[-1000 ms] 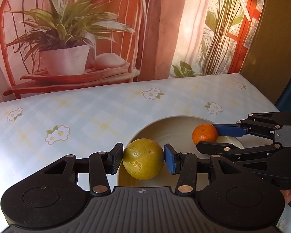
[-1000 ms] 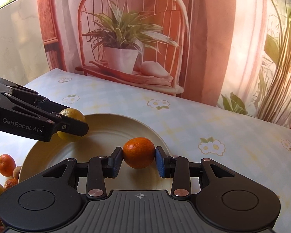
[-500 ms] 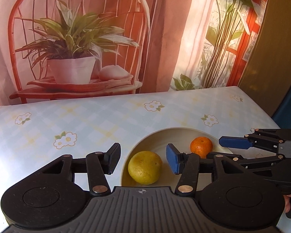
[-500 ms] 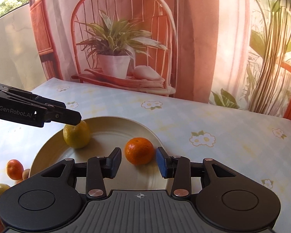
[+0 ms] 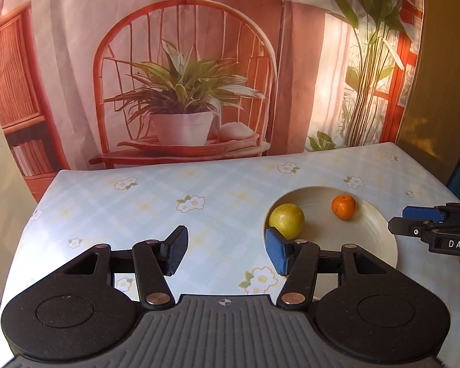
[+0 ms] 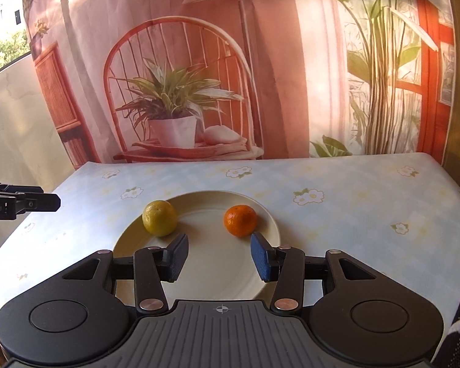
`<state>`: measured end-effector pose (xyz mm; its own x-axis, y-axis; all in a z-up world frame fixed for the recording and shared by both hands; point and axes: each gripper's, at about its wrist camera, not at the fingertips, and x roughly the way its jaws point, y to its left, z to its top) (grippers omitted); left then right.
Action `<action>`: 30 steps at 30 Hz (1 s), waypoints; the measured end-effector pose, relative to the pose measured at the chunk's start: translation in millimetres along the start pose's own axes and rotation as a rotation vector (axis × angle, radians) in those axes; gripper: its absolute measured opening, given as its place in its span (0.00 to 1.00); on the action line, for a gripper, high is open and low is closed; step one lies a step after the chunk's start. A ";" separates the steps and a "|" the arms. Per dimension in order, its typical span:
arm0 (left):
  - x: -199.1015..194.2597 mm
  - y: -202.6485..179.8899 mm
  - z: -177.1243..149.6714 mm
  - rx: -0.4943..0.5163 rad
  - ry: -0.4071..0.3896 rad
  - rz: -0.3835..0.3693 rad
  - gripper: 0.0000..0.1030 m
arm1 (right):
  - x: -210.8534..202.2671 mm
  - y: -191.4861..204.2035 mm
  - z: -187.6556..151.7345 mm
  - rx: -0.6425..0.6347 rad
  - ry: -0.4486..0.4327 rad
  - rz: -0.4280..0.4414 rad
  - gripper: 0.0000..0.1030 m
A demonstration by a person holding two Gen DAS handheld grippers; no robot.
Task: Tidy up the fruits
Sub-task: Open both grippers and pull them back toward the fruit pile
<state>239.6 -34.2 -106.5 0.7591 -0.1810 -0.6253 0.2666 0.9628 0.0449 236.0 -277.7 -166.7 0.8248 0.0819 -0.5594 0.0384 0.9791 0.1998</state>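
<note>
Here, orange [image 6: 240, 220] just beyond right claw [image 6: 219, 257] (empty)

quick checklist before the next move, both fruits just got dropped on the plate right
1. Left gripper open and empty: ok.
2. Right gripper open and empty: ok.
3. Yellow fruit resting on the plate, free of both grippers: ok.
4. Orange resting on the plate, apart from the yellow fruit: ok.
5. Both grippers pulled back clear of the fruit: ok.
6. More fruit left to collect: cannot tell, none shows in either view.
</note>
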 end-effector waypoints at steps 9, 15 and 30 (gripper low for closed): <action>-38.0 13.4 -33.3 -0.030 0.016 -0.004 0.57 | -34.5 40.8 -33.9 -0.014 -0.019 0.008 0.41; -45.6 8.3 -48.7 -0.040 0.026 -0.026 0.57 | -43.0 50.0 -52.9 -0.009 0.007 0.009 0.41; -44.3 8.2 -58.6 -0.091 0.058 -0.013 0.57 | -48.0 67.3 -51.6 -0.089 0.019 0.057 0.42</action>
<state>173.3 -6.5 -124.2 0.7194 -0.1845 -0.6697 0.2191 0.9751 -0.0333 169.9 -206.2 -167.9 0.8134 0.1404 -0.5645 -0.0593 0.9854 0.1596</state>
